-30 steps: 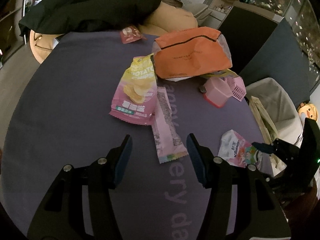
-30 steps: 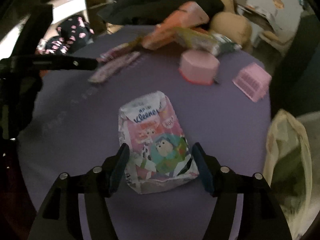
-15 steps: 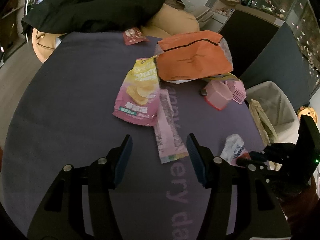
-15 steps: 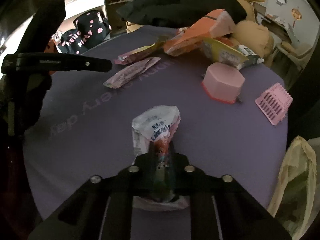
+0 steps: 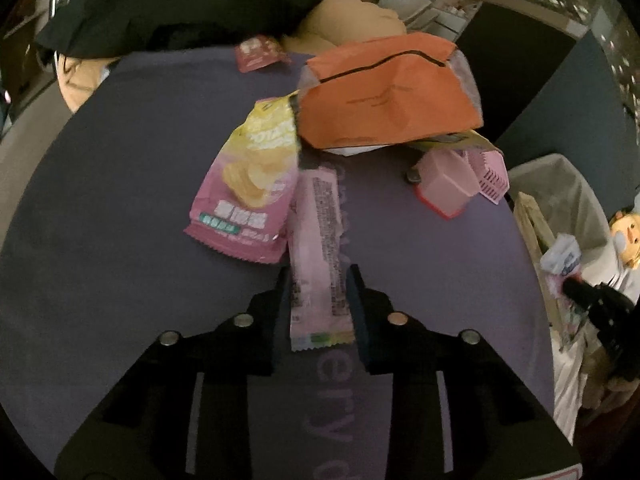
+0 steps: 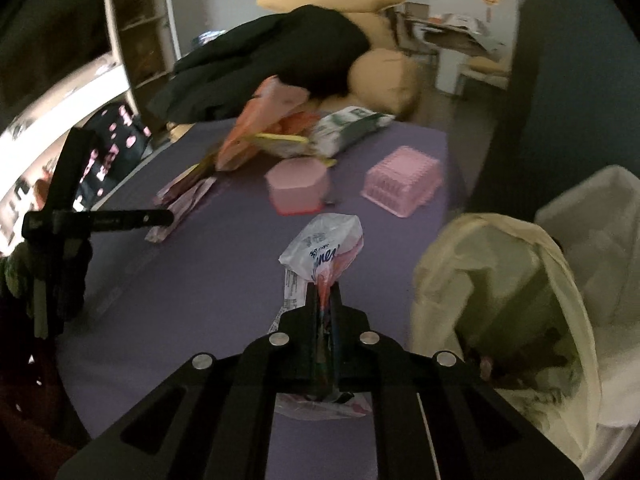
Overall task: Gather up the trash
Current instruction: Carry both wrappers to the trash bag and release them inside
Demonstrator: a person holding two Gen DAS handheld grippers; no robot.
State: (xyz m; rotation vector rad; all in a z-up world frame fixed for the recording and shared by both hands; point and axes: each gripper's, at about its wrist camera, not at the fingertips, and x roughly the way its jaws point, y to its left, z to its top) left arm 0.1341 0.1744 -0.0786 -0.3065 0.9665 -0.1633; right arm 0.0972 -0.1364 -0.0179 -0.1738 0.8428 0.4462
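A long pink wrapper [image 5: 320, 232] lies flat on the purple table [image 5: 100, 200]. My left gripper [image 5: 318, 280] straddles its near end; the jaws are closing and the pads stand at its edges without creasing it. In the right wrist view my right gripper [image 6: 325, 292] is shut on a crumpled Kleenex tissue pack [image 6: 320, 244], held up off the table beside the yellowish trash bag [image 6: 500, 280]. The same pack [image 5: 560, 256] shows at the right edge of the left wrist view. A pink and yellow chip bag [image 5: 252, 184] lies left of the long wrapper.
An orange bag [image 5: 384, 96] rests on other wrappers at the back. A pink hexagonal box [image 6: 298, 188] and a pink basket [image 6: 400, 184] stand mid-table. A white-lined bin [image 6: 600, 220] stands behind the trash bag. Black clothing [image 6: 280, 52] and cushions lie beyond the table.
My right gripper shut on the tissue pack, lifted it and swung right toward the trash bag. My left gripper moved forward over the long pink wrapper and its jaws narrowed around it.
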